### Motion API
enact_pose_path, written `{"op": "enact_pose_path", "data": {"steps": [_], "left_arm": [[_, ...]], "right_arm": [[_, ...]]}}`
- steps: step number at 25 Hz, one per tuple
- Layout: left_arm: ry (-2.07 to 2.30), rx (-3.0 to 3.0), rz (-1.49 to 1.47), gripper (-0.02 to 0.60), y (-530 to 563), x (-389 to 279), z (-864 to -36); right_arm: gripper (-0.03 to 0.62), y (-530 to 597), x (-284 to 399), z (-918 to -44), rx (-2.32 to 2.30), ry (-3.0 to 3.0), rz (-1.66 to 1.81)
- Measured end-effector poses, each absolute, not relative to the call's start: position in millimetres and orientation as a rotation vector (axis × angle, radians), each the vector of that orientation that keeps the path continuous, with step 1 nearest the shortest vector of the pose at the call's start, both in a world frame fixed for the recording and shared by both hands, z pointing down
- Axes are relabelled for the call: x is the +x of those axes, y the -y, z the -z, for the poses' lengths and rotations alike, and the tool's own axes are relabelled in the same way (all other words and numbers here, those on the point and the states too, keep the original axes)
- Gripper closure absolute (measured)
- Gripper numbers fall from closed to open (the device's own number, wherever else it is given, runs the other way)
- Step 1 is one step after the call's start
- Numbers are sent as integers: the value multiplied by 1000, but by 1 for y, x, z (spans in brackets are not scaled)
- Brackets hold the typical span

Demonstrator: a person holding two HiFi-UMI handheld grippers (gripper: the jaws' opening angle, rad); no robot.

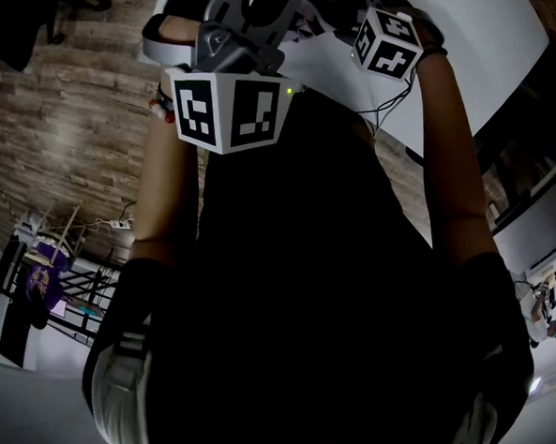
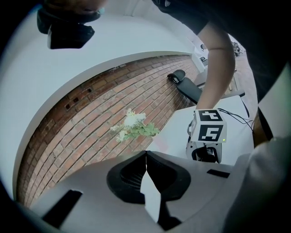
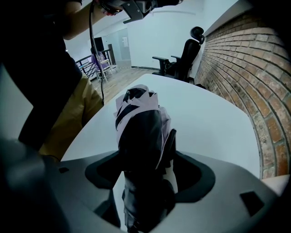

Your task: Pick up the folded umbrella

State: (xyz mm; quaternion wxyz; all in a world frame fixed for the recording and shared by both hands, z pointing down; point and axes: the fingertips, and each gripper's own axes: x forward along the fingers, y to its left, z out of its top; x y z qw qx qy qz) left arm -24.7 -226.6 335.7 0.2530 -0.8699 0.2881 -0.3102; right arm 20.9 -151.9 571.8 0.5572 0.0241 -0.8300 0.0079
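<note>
The head view is dim, the person's black shirt [image 1: 310, 289] swallowing most of it. Soft, even light lies on the white bench [image 3: 218, 127]. The black-and-lilac folded umbrella [image 3: 141, 136] sits shadowed and blurred up close. Edges bow and darken everywhere.

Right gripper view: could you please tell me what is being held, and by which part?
The right gripper is shut on the folded umbrella, around its dark near part; the striped fabric end projects forward.
</note>
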Motion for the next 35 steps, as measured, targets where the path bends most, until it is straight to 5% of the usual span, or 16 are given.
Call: {"op": "enact_pose_path", "data": {"steps": [24, 28, 35], "left_arm": [[-811, -2424, 844, 568, 229, -20, -346], [-798, -2462, 848, 569, 223, -18, -348], [-792, -2459, 839, 568, 224, -15, -346]], "right_arm": [[269, 150, 21, -575, 8, 1951, -99], [346, 149, 19, -573, 0, 1952, -96], [352, 153, 19, -573, 34, 1932, -169]]}}
